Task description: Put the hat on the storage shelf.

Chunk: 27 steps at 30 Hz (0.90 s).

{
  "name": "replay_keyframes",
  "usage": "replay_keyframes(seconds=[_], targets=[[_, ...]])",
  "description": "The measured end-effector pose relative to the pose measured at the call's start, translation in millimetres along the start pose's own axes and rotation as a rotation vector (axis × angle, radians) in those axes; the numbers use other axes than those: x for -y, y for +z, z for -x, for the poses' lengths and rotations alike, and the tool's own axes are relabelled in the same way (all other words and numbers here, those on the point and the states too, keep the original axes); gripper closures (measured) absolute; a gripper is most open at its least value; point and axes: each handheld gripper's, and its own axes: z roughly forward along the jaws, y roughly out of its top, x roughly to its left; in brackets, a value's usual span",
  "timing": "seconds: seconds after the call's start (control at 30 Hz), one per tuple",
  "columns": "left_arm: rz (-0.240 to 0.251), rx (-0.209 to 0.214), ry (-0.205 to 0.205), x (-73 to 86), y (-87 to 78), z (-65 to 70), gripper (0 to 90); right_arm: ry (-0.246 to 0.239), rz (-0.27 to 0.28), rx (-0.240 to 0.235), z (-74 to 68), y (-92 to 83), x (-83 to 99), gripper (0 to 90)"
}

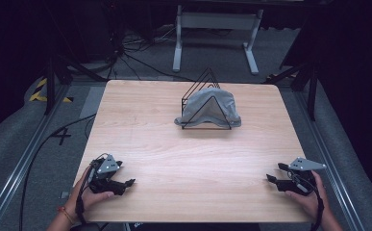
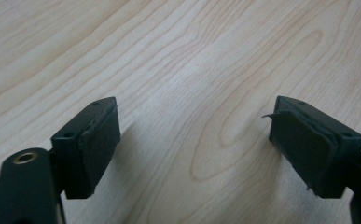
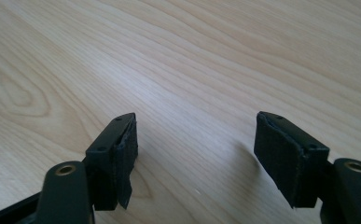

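Note:
A grey cloth [image 1: 207, 109] hangs draped over a black wire rack [image 1: 206, 98] at the far middle of the wooden table [image 1: 164, 154]. My left gripper [image 1: 128, 183] rests low at the near left corner, held in a hand, pointing right. My right gripper [image 1: 271, 172] sits at the near right corner, pointing left. In the left gripper view the gripper [image 2: 194, 135] stands open over bare wood, nothing between its pads [image 2: 101, 140]. In the right gripper view the gripper [image 3: 194, 154] is likewise open, its pads [image 3: 281, 156] wide apart above the tabletop.
Beyond the table's far edge stands a white metal frame [image 1: 217, 29] with dark cables [image 1: 126, 53] on the grey floor. Black stands rise at both far corners. Metal rails [image 1: 25, 159] run along each side of the table.

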Motion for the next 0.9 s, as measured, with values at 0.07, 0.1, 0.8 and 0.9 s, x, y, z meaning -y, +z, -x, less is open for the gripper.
replay_keyframes(seconds=[0.07,0.1,0.8,0.9], targets=[[-0.004,-0.003,0.002,-0.1,-0.3,-1.3,15.8,0.012,0.004,0.005,1.0,0.0,2.0,28.6],[-0.004,-0.003,0.001,-0.1,-0.3,-1.1,15.8,0.033,0.005,-0.006,2.8,-1.1,4.8,27.2],[0.001,-0.020,-0.030,0.8,-0.4,-0.6,15.5,0.061,0.008,0.010,4.8,-2.0,7.6,23.3],[0.000,-0.018,-0.030,0.8,-0.4,-0.6,15.5,0.063,0.008,0.011,4.8,-2.0,7.6,23.3]])
